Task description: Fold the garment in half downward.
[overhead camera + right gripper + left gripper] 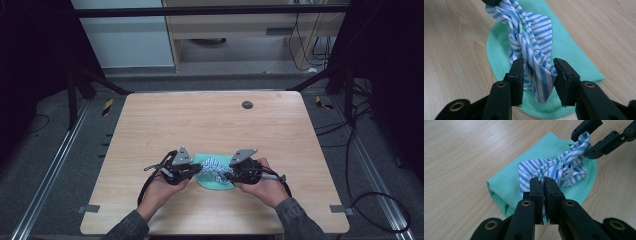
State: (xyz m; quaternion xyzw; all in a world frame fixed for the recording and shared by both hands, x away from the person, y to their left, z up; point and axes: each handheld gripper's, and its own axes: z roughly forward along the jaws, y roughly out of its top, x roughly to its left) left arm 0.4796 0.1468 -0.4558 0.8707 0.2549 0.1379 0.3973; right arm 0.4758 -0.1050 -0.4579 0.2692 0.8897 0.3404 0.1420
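A blue-and-white striped cloth (214, 167) is bunched and twisted over a folded green waffle cloth (212, 184) near the table's front edge. My left gripper (199, 171) is shut on one end of the striped cloth (554, 170), its jaws (543, 180) nearly together. The other end runs across the green cloth (506, 185) to my right gripper (581, 144). In the right gripper view the striped cloth (534, 35) fills the gap between the jaws (538, 67). Both pads touch it, and a tail hangs below. The green cloth (571, 52) lies flat underneath.
The wooden table (210, 125) has a dark round cap (247, 104) at the back centre. Black frame bars (95, 80) stand off its far corners. Cables (370, 200) trail on the floor at the right. Both of the person's hands come in from the front edge.
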